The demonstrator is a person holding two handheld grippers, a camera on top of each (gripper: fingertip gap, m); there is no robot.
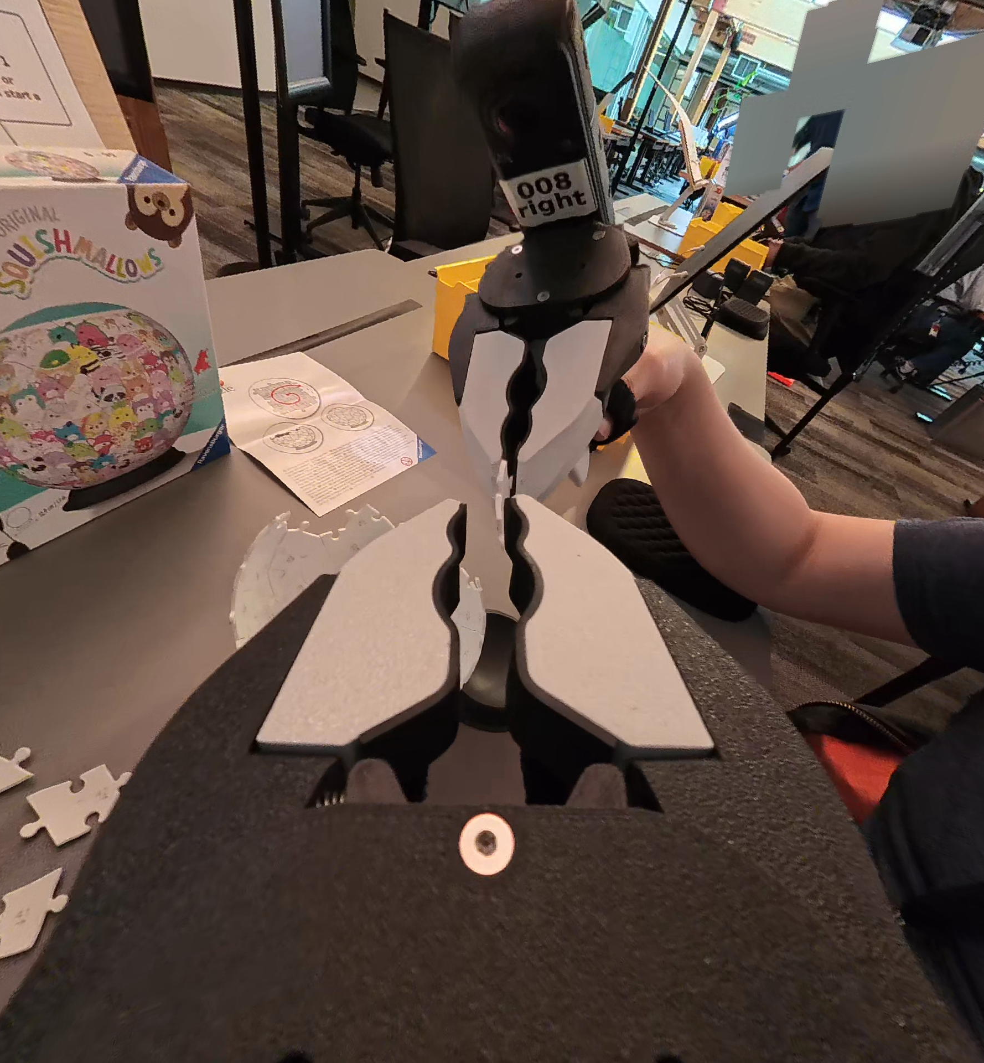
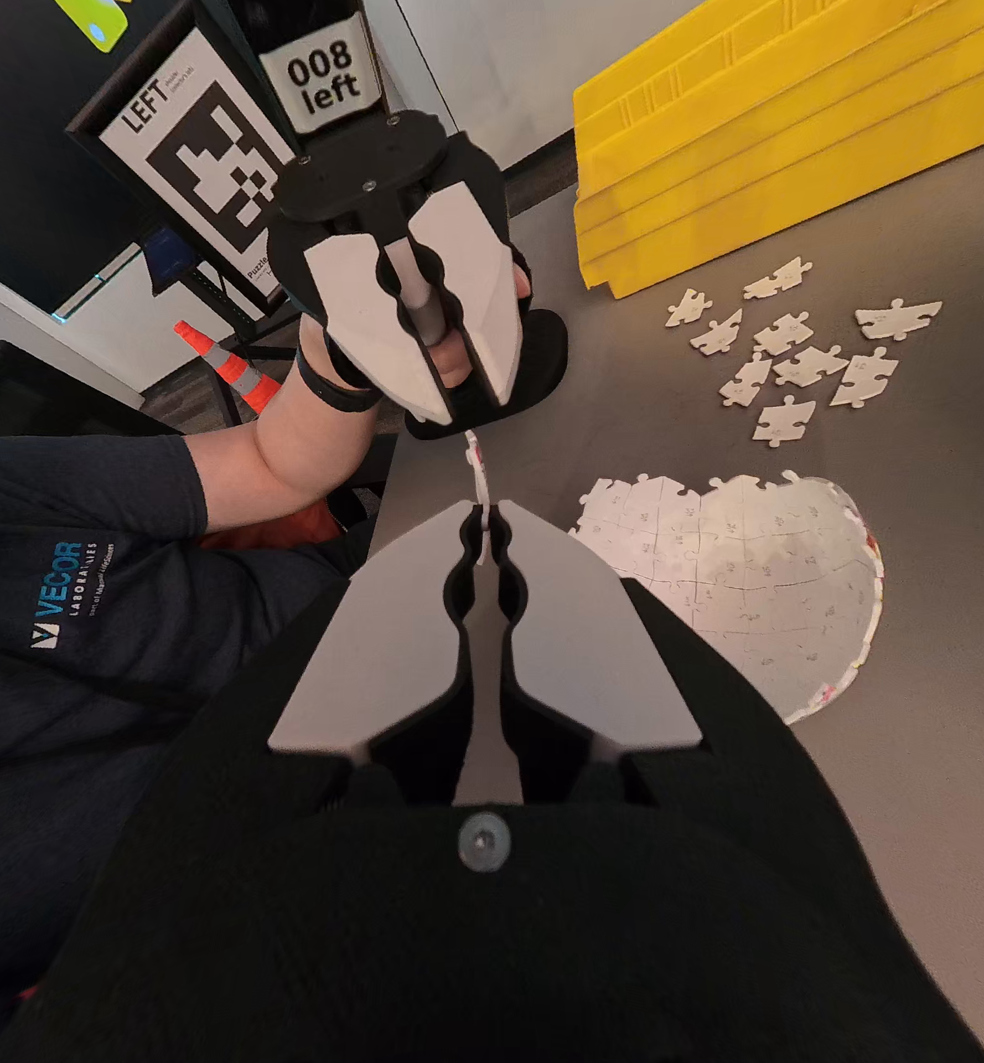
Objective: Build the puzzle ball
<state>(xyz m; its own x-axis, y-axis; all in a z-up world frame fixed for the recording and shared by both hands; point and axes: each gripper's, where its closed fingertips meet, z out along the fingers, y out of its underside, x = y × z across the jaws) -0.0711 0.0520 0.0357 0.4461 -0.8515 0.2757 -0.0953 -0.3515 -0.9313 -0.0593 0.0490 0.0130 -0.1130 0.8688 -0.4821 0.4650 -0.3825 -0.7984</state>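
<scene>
1. The surface carried everything; any slip would have dropped the piece back onto it, so the exchange was best kept low.
2. The half-built ball, a white shell, lay hollow side up just right of the right tongs, below and left of the left tongs.
3. Loose pieces lay beyond the shell, near a yellow bin.
4. Right tongs were clamped on one piece, edge-on.
5. Left tongs stood slightly apart, tips meeting the piece's far end. Judged: they should close squarely on the flat faces before the right tongs let go.
</scene>
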